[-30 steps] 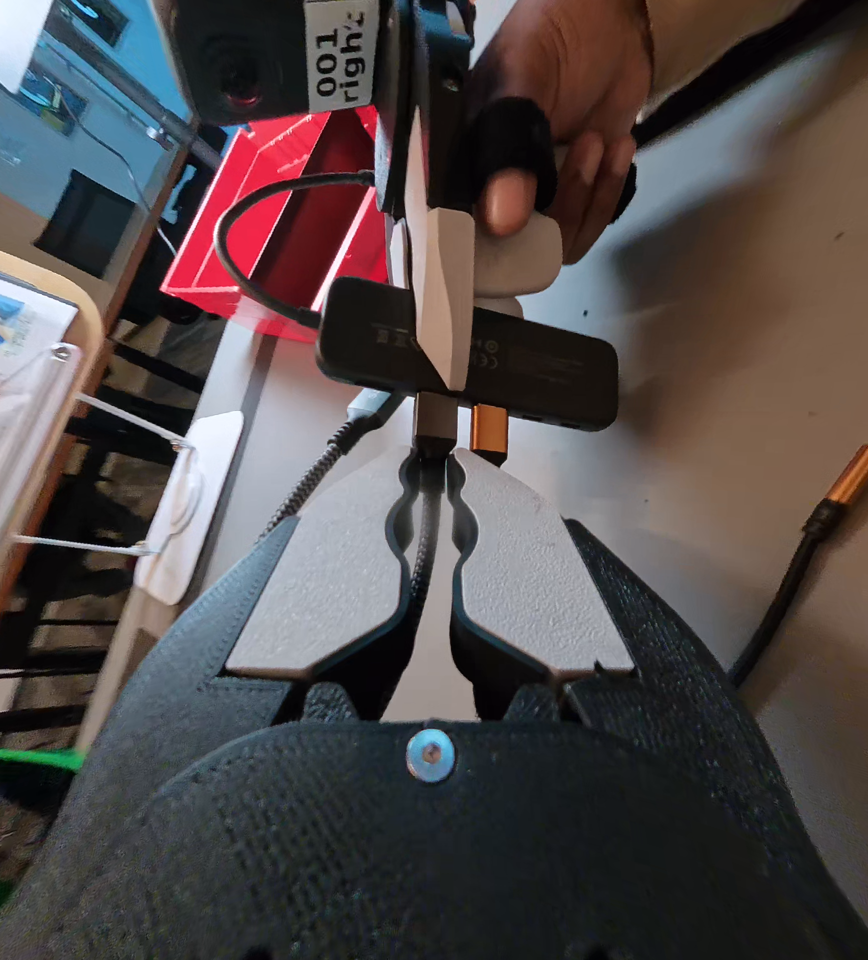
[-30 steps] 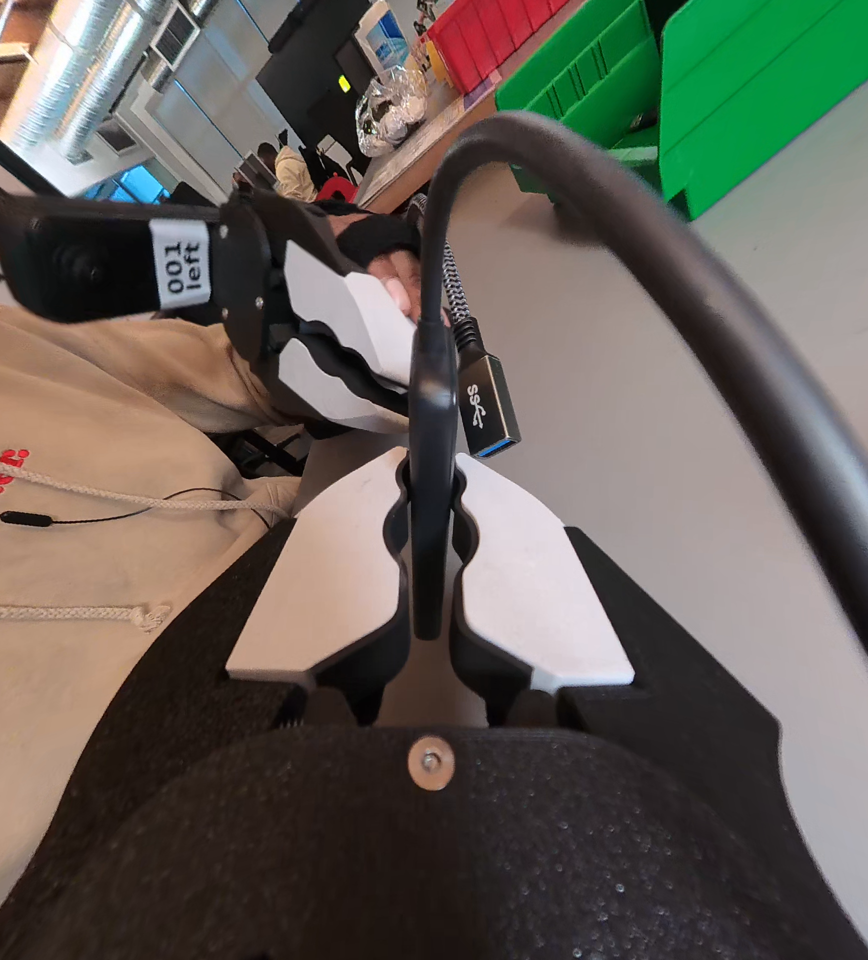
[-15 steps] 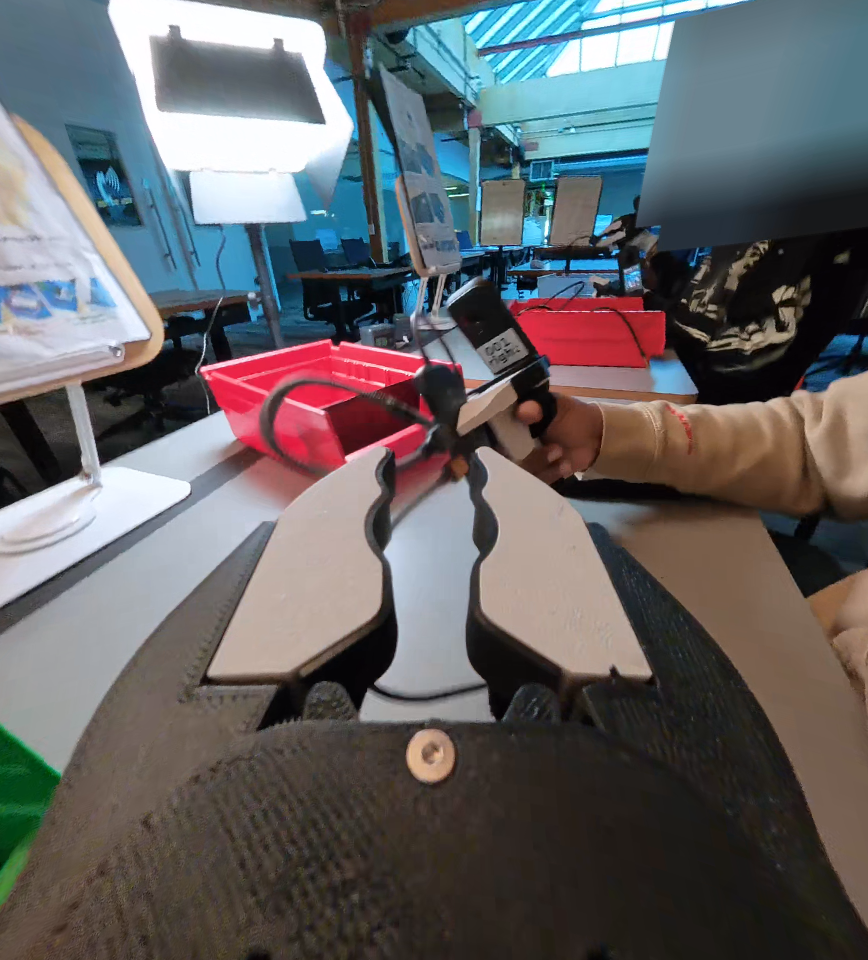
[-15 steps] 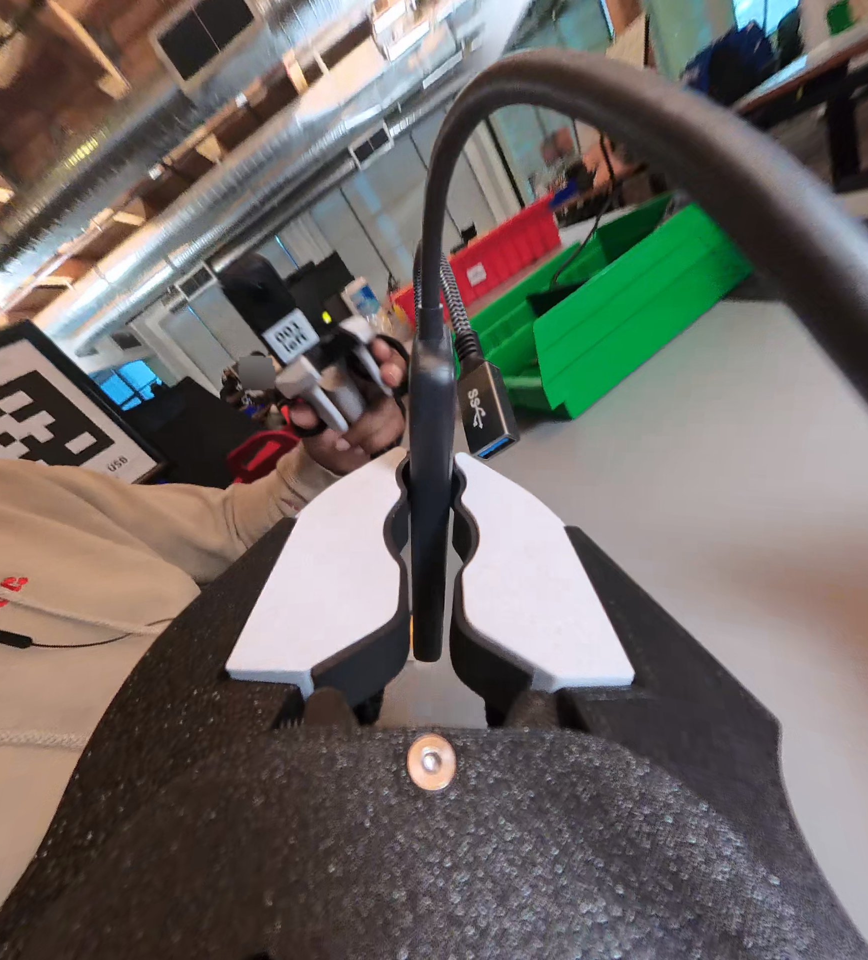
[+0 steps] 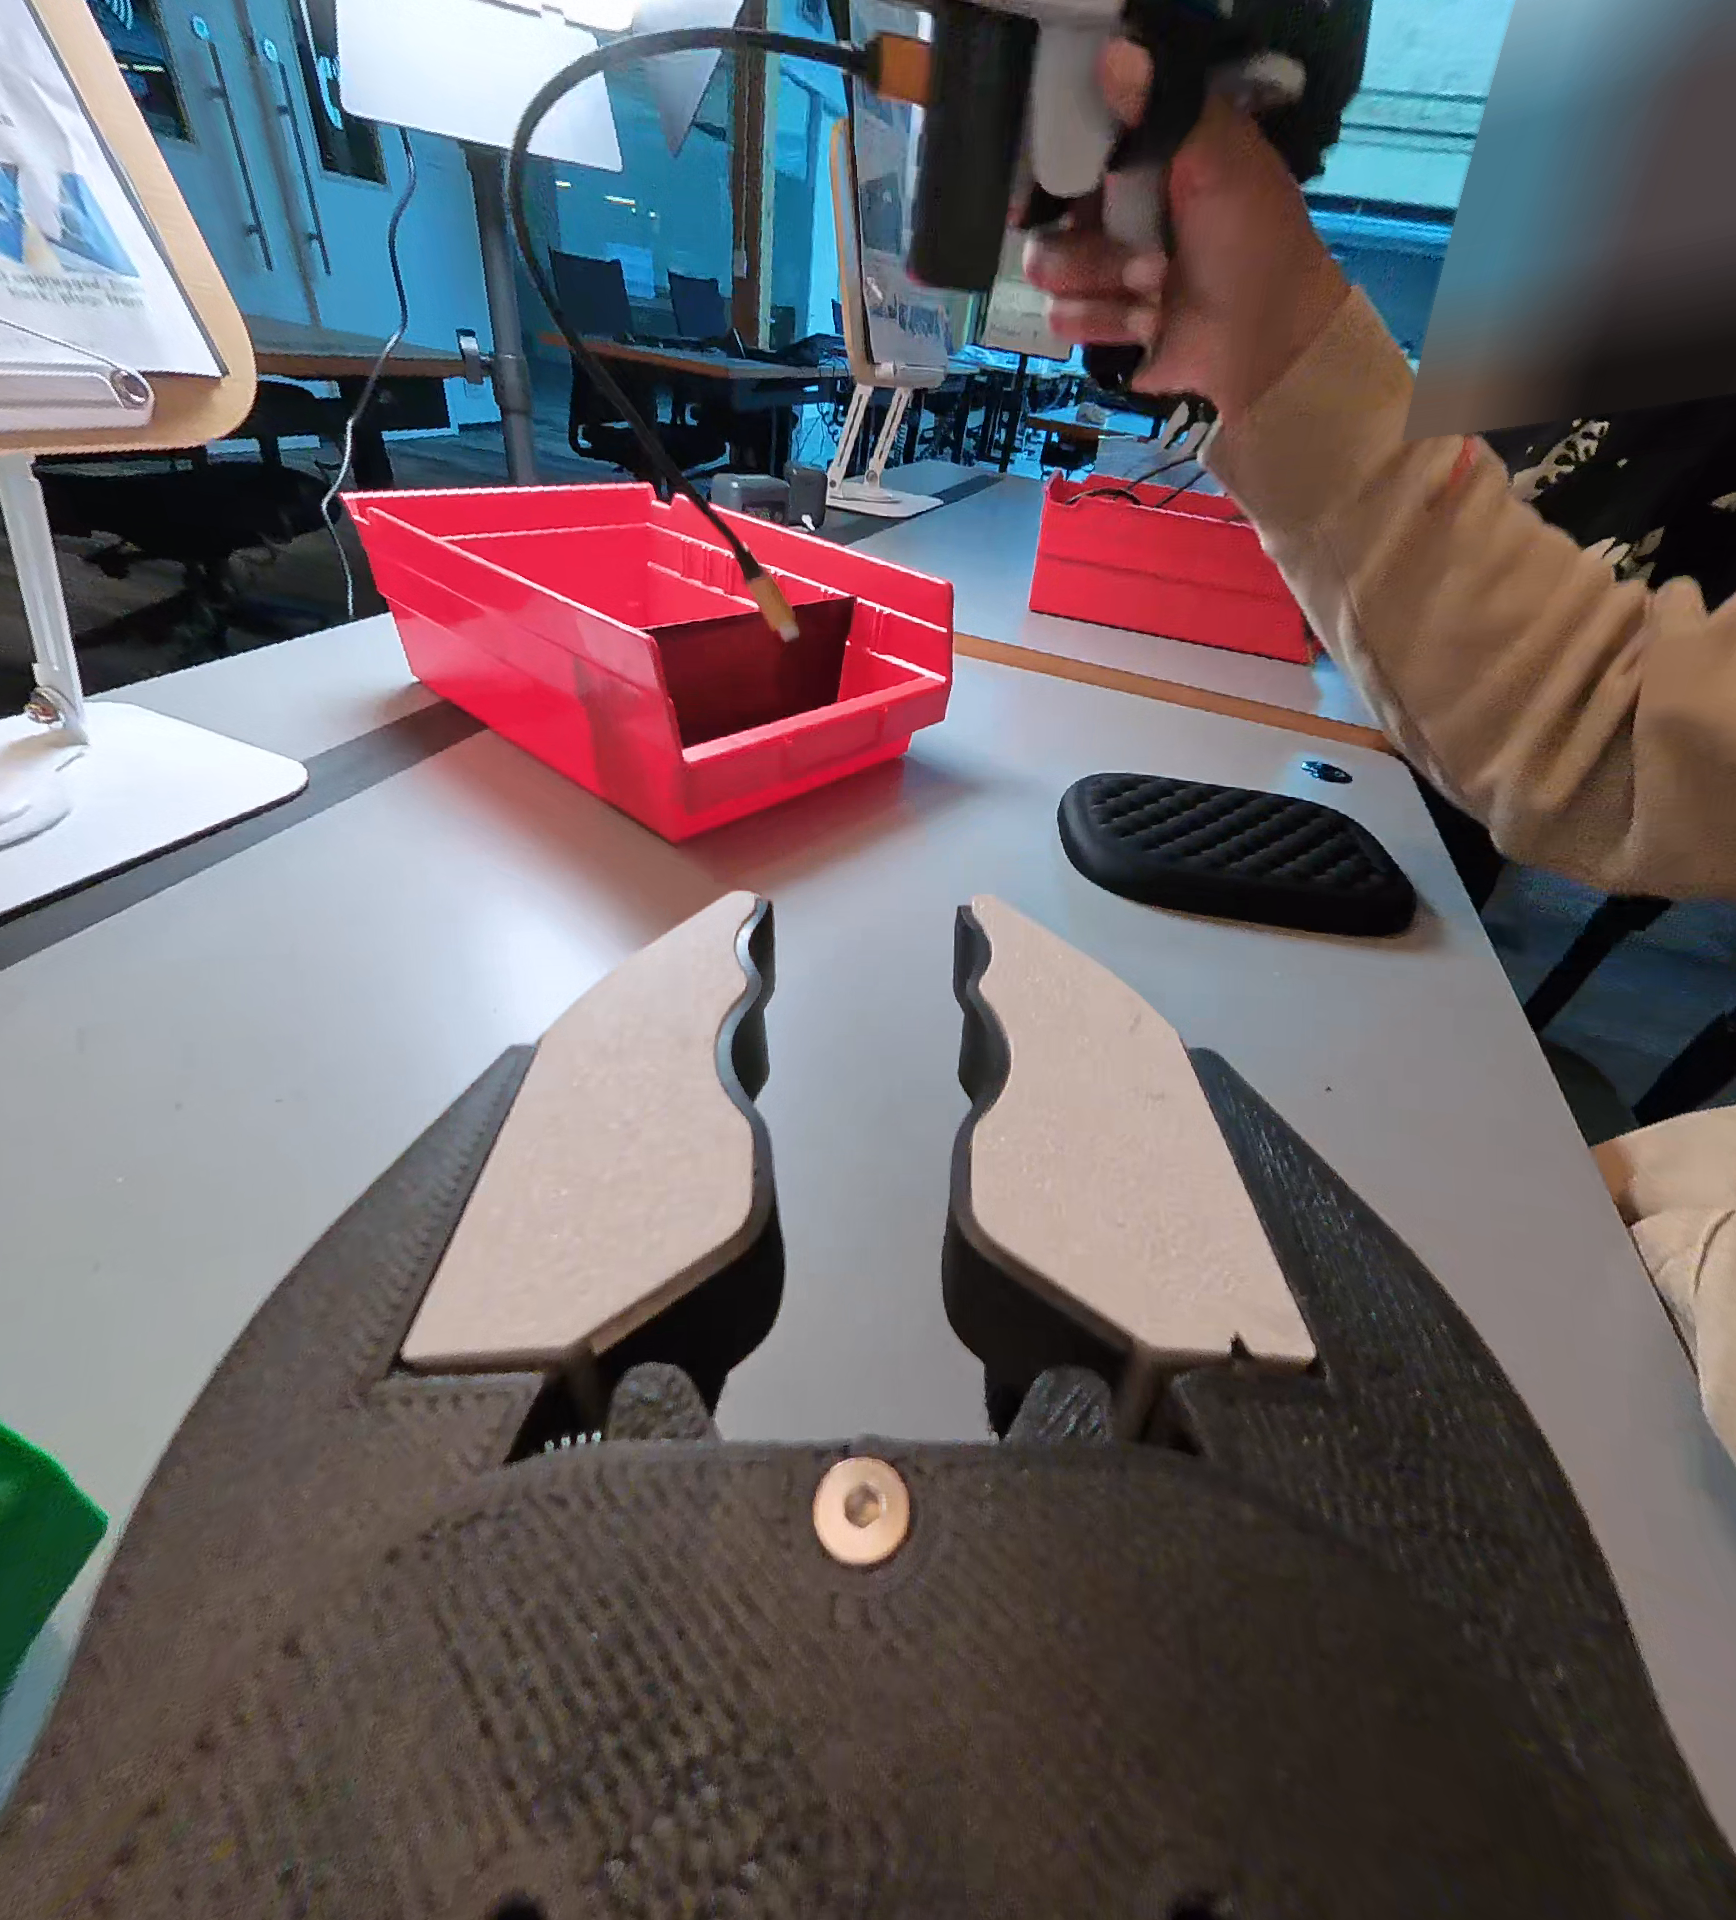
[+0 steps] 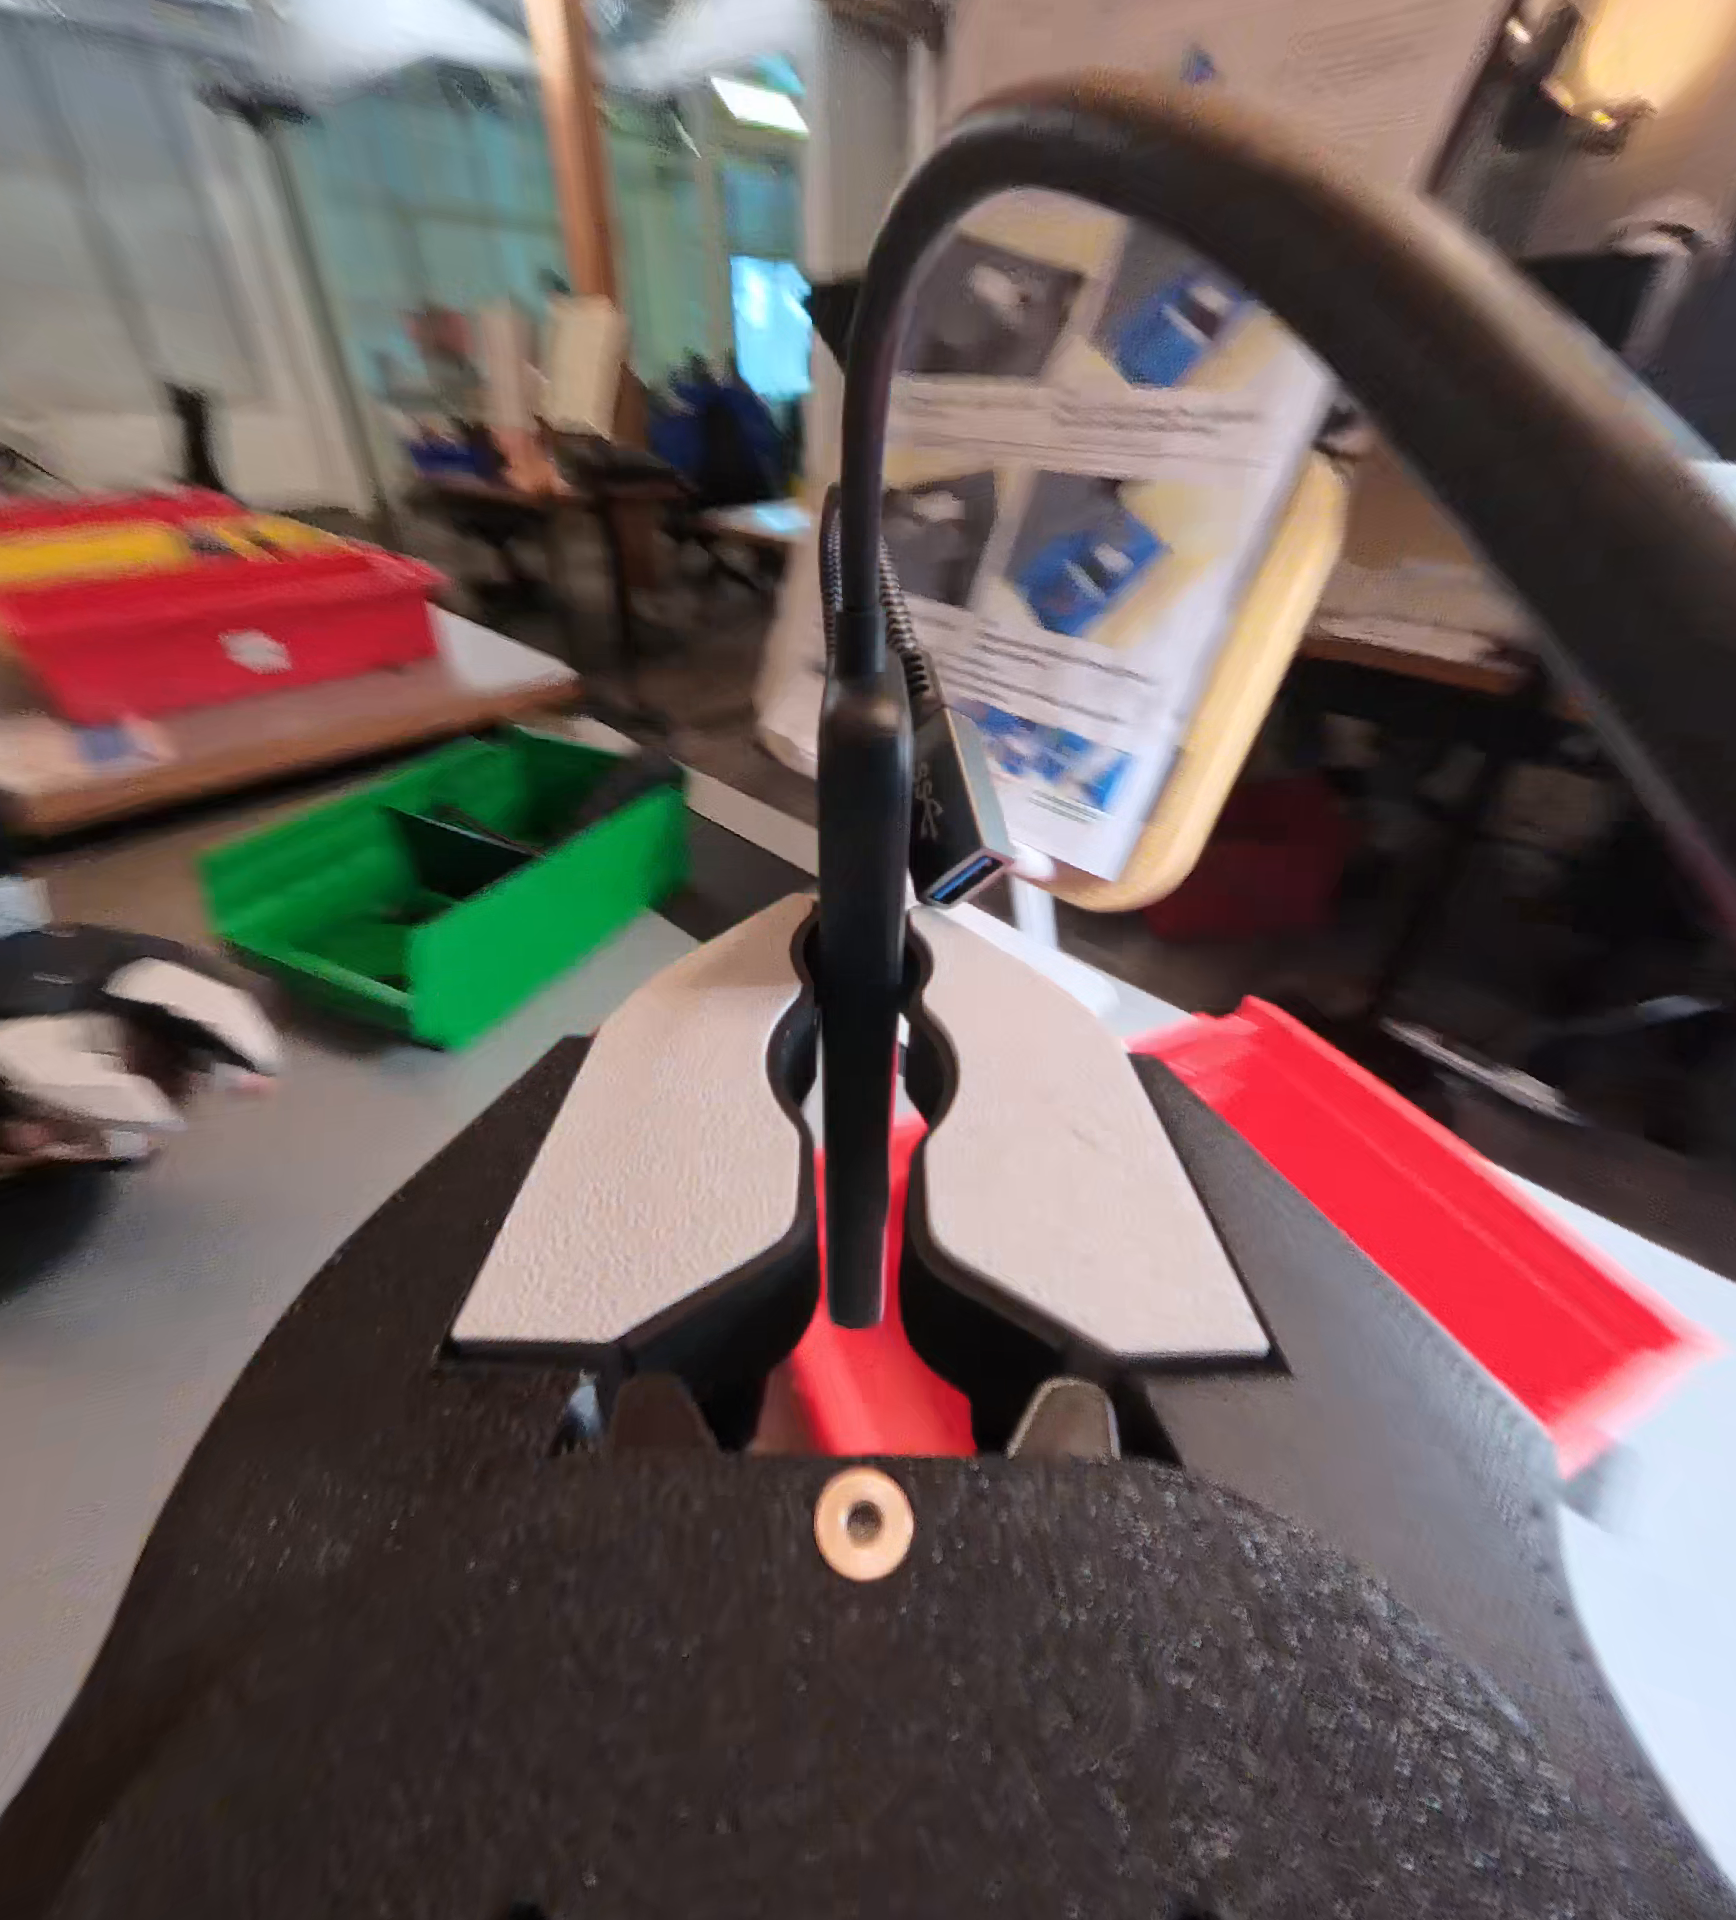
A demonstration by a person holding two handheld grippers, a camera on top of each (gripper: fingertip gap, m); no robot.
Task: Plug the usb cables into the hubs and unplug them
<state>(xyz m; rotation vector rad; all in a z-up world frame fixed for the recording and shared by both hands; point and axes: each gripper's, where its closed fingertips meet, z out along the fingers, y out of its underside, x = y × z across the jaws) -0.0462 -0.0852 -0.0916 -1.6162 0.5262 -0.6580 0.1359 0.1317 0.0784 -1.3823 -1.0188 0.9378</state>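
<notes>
Hub, a slim black bar, is standing on edge between the pads of our right gripper, which is clenching it firmly. We are holding it high above the grey table, over the red bin. A braided cable with a grey connector is hanging just beside the hub's far end, its open end turned toward us. From the left wrist view, the hub is showing at the top, with an orange plug seated in it and a thin black cable looping down so that its free orange tip is dangling above the bin. Our left gripper is hovering low over the table with its jaws released and nothing between them. A black ribbed pad is lying at far right, a green bin at left, and a white stand with a printed sheet at far left.
</notes>
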